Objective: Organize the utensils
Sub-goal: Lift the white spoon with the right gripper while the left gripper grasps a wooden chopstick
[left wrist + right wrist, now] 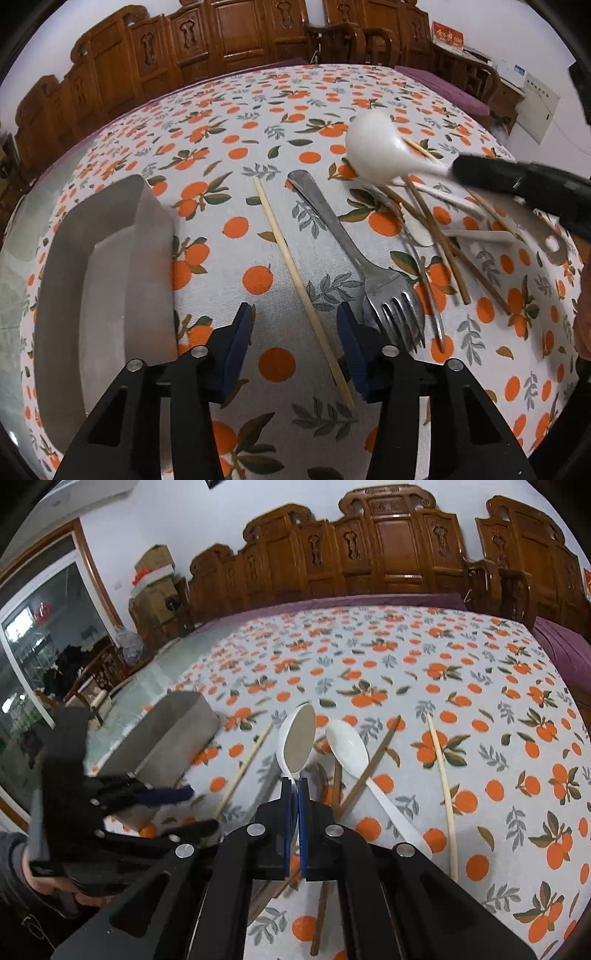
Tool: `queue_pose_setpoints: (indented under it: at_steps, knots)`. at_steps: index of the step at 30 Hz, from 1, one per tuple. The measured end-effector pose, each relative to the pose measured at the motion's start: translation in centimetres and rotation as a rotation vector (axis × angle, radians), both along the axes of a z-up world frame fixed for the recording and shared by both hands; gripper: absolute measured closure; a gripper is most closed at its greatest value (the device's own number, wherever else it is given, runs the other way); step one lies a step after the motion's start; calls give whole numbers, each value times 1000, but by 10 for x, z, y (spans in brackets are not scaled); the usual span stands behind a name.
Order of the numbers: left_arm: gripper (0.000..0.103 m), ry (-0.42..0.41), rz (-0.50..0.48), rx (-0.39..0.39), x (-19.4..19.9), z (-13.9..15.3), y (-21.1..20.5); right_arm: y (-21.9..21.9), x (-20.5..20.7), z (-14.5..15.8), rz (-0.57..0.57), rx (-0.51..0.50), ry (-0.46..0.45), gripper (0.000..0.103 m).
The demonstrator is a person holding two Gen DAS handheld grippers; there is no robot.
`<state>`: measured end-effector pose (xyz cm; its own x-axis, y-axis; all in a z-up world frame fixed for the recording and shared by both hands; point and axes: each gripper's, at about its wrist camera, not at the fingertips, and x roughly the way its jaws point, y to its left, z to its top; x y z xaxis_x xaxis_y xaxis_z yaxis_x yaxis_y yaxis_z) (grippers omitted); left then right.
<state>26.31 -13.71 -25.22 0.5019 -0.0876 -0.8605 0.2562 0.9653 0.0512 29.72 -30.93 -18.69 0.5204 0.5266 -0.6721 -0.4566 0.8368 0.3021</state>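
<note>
My right gripper [294, 784] is shut on the handle of a white spoon [297, 738] and holds it above the orange-print tablecloth. In the left wrist view that spoon [373, 147] hangs over a pile of utensils, with the right gripper [458, 170] coming in from the right. My left gripper [297, 332] stands open low over the cloth. A pale chopstick [291, 266] lies between its fingers, close to the right one. A steel fork [369, 258] rests just right of it. The grey tray [110, 258] sits to the left.
The pile holds brown chopsticks [436, 236], white spoons [347, 746] and another pale chopstick [443, 786]. Carved wooden chairs [395, 554] line the far side. A bare glass strip [159, 679] runs along the cloth's left edge. A person's hand [48, 882] holds the left gripper [192, 810].
</note>
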Motion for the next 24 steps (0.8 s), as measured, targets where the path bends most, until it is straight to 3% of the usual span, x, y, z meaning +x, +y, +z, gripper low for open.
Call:
queue_pose_setpoints:
  at_steps: [7,10,11,12,18,24]
  knots:
    - [71,12,18,-14,9,-4,2,2,-1,4,-7,-3,-16,99]
    - [86,14,6,-18,10,-4,-1,3,-1,3,-3,-13,-16,99]
    - [96,18,3,-23,10,-5,-3,4,-1,3,-2,-16,-17,99]
    - [98,16,7,-15,9,-4,-3,5,-2,4,0,-17,-17,99]
    - [99,7,24,-7,2,-2,6,14,-5,5,13,-31,-23,99]
    - [99,-41,38,-25,-11,21,22,28,-10,12,32,-51,-40,99]
